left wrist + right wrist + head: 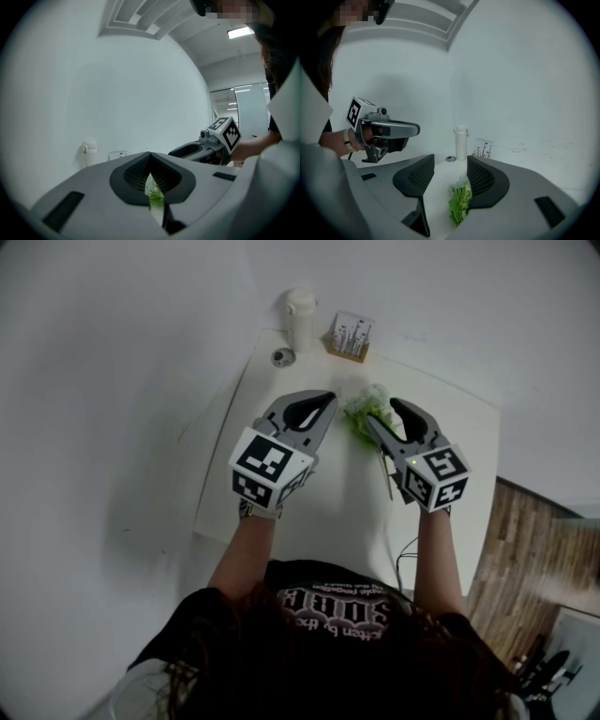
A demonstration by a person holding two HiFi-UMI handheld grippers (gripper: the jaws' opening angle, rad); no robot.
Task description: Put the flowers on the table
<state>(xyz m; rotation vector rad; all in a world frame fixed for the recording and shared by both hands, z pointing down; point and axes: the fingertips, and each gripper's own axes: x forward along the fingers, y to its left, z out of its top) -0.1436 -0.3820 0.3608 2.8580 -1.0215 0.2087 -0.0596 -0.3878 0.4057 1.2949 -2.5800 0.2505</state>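
Observation:
A small bunch of green leaves and pale flowers (pixel 367 409) lies on the white table (pixel 281 512), its thin stem running back toward me. My right gripper (pixel 382 415) hovers just above and beside it. In the right gripper view the jaws (pixel 451 159) stand apart, and the flowers (pixel 460 204) show between them, close to the right-hand pad (pixel 485 180) but not pressed. My left gripper (pixel 326 401) hangs to the left of the bunch with its jaws tip to tip (pixel 150 157). A green sliver (pixel 155 196) shows through the slit below its tips.
At the table's far end stand a white bottle (pixel 301 320), a small card stand printed with plants (pixel 351 337) and a small round metal piece (pixel 282 357). The table's left edge (pixel 220 474) borders the white floor. Wooden flooring (pixel 525 549) lies to the right.

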